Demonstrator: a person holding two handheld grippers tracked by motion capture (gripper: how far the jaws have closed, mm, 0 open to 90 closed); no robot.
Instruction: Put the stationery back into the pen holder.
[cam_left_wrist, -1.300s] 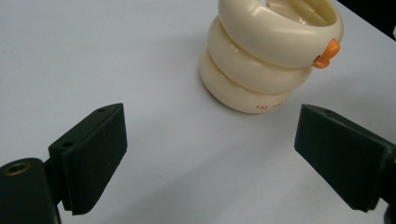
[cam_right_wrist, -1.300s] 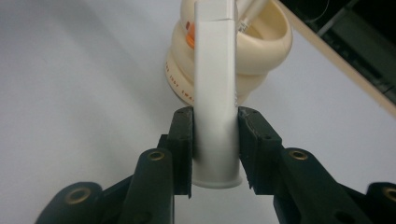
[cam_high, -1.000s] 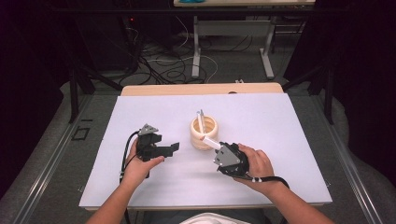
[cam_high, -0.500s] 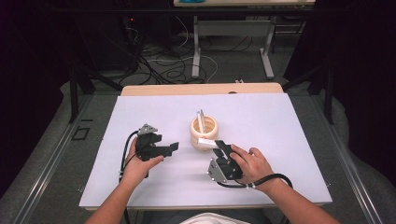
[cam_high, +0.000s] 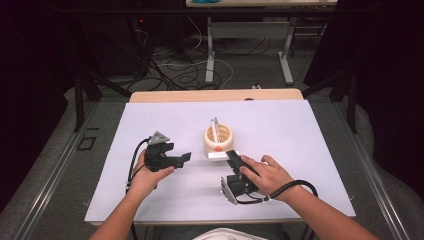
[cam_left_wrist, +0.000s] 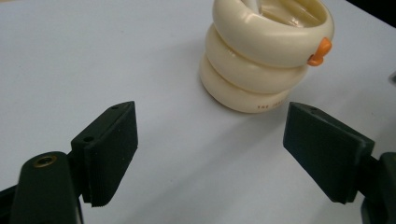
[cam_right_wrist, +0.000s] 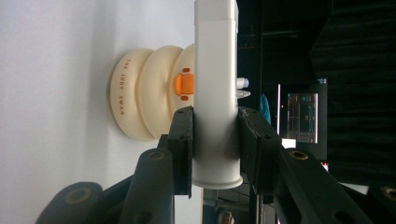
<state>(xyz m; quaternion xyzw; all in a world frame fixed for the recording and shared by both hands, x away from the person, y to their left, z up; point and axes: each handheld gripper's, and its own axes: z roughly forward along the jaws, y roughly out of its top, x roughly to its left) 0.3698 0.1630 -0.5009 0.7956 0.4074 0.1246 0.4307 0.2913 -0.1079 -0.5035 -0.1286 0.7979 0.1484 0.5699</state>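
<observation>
Near mid-table (cam_high: 150, 125), a cream ribbed cup (cam_high: 218, 139) of three stacked rings, orange duck bill on its rim, with a thin white stick leaning inside; contents otherwise hard to make out. Just at its near side, toward the near edge, a white tube (cam_high: 218, 156) clamped between the right gripper's (cam_high: 234, 159) jaws, pads pressed on both sides, its far end cut off in the right gripper view. Left gripper (cam_high: 186, 157) toward the left edge, jaws wide apart though just closing a little, nothing between.
</observation>
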